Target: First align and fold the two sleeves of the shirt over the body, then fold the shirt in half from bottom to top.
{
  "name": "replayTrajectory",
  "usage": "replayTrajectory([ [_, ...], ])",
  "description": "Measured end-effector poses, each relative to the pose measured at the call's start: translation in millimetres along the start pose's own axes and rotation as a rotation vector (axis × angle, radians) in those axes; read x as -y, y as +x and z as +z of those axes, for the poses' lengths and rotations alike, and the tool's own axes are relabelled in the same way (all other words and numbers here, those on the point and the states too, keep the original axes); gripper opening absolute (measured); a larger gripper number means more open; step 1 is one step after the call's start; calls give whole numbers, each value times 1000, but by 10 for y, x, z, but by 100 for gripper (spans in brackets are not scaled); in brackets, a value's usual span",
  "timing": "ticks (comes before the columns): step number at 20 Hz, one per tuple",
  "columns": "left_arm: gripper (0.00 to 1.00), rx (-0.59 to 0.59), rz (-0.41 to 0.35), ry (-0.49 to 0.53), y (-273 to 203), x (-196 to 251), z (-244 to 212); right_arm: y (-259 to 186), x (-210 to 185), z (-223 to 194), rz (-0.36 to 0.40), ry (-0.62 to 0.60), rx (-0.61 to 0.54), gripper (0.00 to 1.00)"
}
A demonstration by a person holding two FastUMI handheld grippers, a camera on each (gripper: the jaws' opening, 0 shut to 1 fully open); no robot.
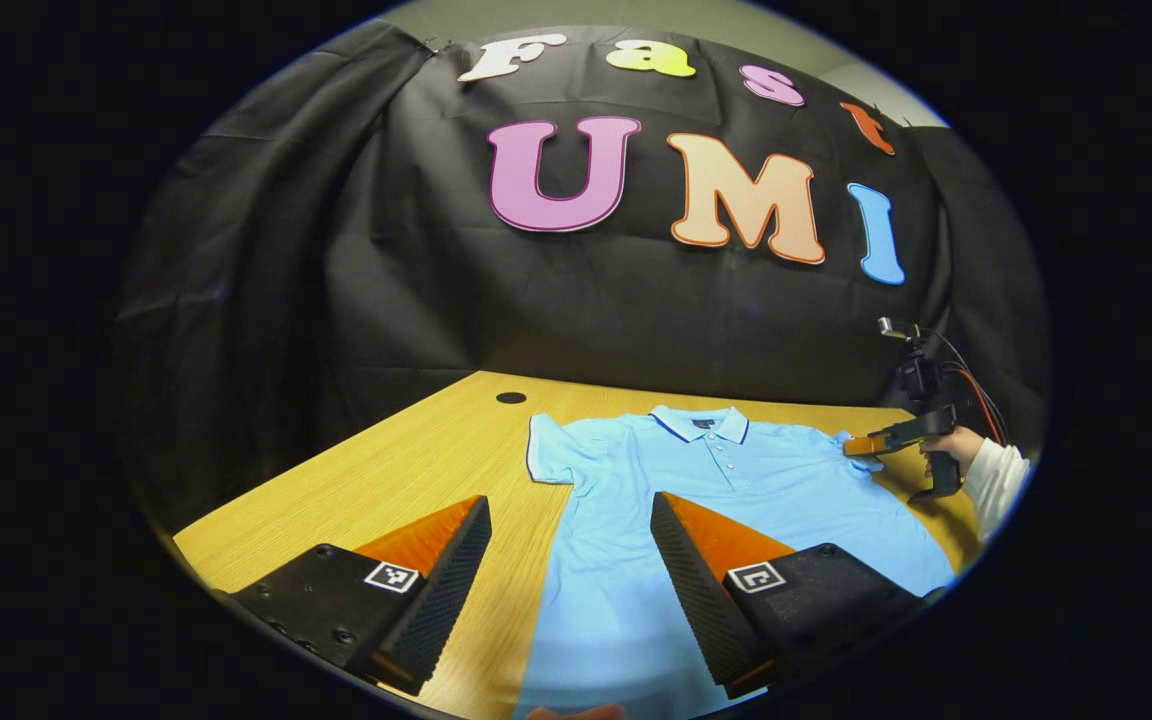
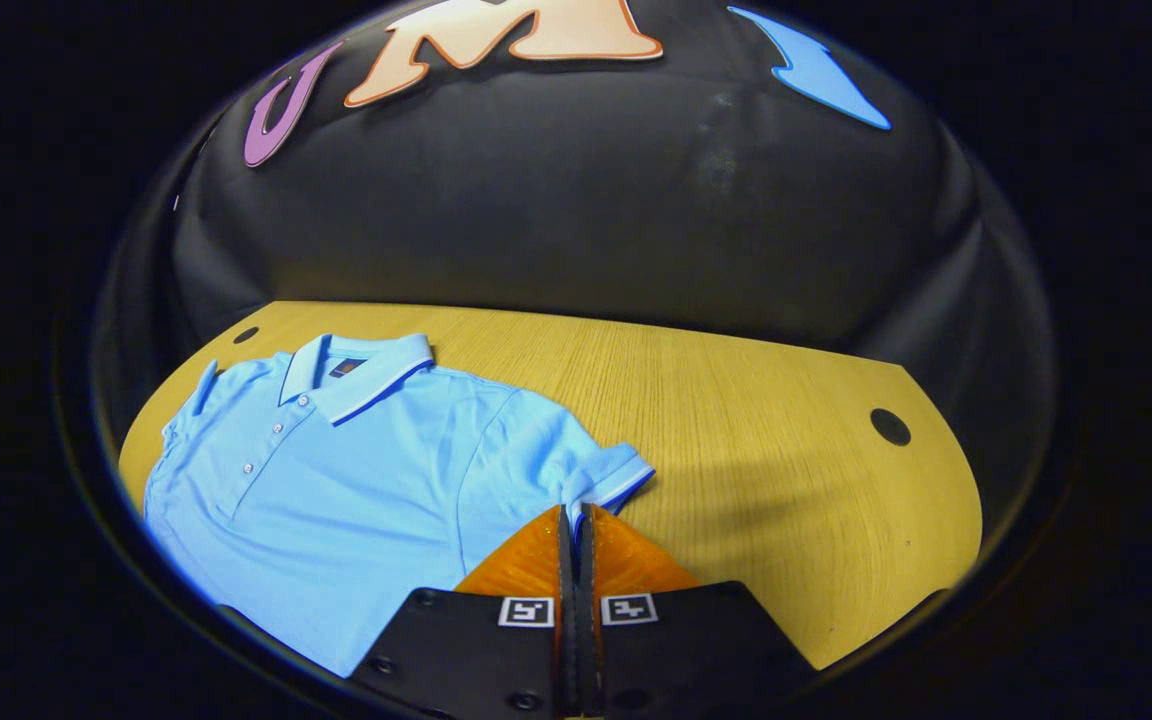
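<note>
The light-blue shirt (image 1: 736, 480) lies flat on the wooden table (image 1: 416, 470). The left gripper (image 1: 571, 520) hovers wide apart above its hem. At 6 o'clock in the right gripper view, the right gripper (image 2: 576, 512) is pinched closed on the sleeve (image 2: 604, 480) — cuff edge between its fingers.

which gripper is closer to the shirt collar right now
Right. The right gripper is shut at a sleeve cuff, level with the collar. The left gripper hangs open over the shirt's lower body, farther from it.

Left gripper view low over the table (image 1: 416, 450), facing the booth wall past its fingers, right gripper view close beyond its fingertips, both sharing the shirt (image 1: 736, 470).
</note>
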State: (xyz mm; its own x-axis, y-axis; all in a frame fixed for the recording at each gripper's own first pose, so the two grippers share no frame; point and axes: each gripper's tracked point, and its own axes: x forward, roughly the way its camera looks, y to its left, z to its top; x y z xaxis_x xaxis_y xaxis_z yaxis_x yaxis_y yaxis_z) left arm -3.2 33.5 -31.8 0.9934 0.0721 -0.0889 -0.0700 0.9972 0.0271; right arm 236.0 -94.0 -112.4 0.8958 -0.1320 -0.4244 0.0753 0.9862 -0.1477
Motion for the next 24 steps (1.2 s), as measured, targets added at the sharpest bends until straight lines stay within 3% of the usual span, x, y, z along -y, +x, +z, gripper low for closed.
replayTrajectory([
  [5,95,9,15,11,-14,-54,33,-231,-194,361,16,-51,105,3],
  [12,96,1,-6,5,13,1,3,-516,-1006,561,202,-138,203,2],
  [19,95,6,-18,32,135,-46,23,-510,-1670,296,335,-80,110,2],
  [20,95,-10,-32,38,175,-38,-1,-508,-1713,239,344,-76,97,9],
  [21,95,-23,-46,35,214,-40,0,-511,-1753,189,354,-78,84,10],
  [22,95,-31,-61,27,260,-31,8,-524,-1794,146,364,-78,67,20],
  [24,95,-37,-76,18,364,-42,31,-590,-1867,83,391,-82,45,20],
])
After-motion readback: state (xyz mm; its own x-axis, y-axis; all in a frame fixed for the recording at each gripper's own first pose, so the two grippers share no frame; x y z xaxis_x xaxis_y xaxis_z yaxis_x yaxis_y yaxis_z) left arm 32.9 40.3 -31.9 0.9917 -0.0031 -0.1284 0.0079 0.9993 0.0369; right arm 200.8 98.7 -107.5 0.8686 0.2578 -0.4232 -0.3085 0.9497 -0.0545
